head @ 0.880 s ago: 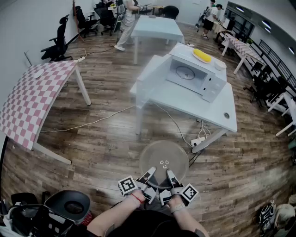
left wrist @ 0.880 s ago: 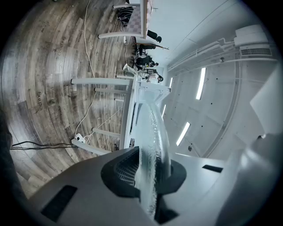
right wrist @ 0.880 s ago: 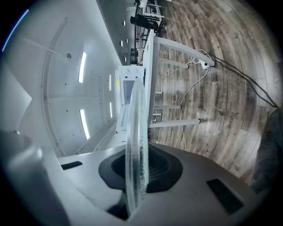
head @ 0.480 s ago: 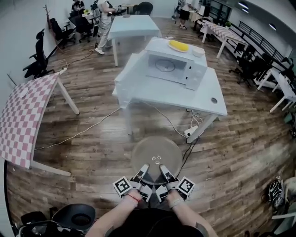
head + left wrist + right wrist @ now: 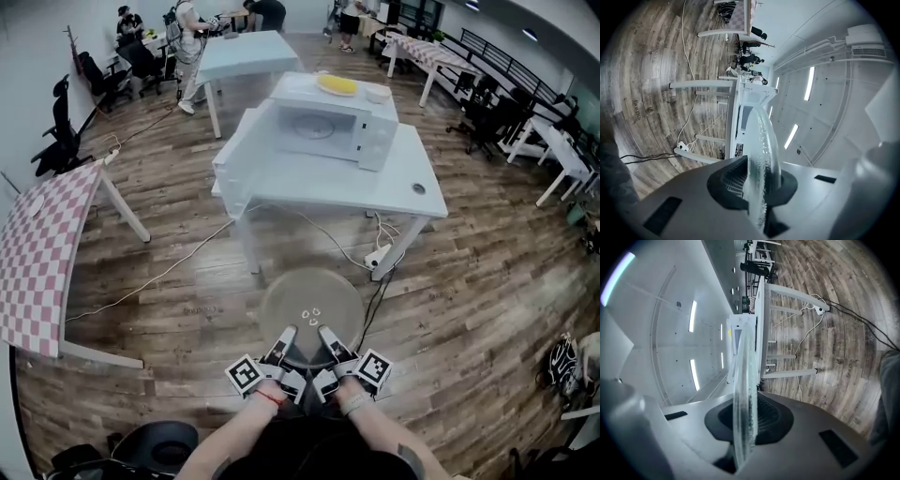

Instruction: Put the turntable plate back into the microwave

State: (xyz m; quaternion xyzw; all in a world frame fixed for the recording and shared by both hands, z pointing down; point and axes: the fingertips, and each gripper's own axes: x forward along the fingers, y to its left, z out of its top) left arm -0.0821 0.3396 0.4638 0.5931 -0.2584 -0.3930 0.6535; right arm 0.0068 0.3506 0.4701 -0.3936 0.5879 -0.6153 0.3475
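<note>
I carry the clear glass turntable plate (image 5: 310,306) level above the wooden floor, low in the head view. My left gripper (image 5: 284,337) is shut on its near rim on the left, my right gripper (image 5: 327,337) on the right. In each gripper view the plate (image 5: 761,154) (image 5: 744,390) stands edge-on between the closed jaws. Ahead, the white microwave (image 5: 330,128) sits on a white table (image 5: 403,183) with its door (image 5: 236,145) swung open to the left; its cavity shows no plate.
A yellow object (image 5: 337,84) and a white bowl (image 5: 378,93) lie on the microwave's top. A cable and power strip (image 5: 377,256) lie on the floor under the table. A pink checked table (image 5: 37,253) stands left. People stand at the far tables (image 5: 244,52).
The microwave table has come closer and sits more centrally in the head view. Both grippers keep their hold on the plate's near rim.
</note>
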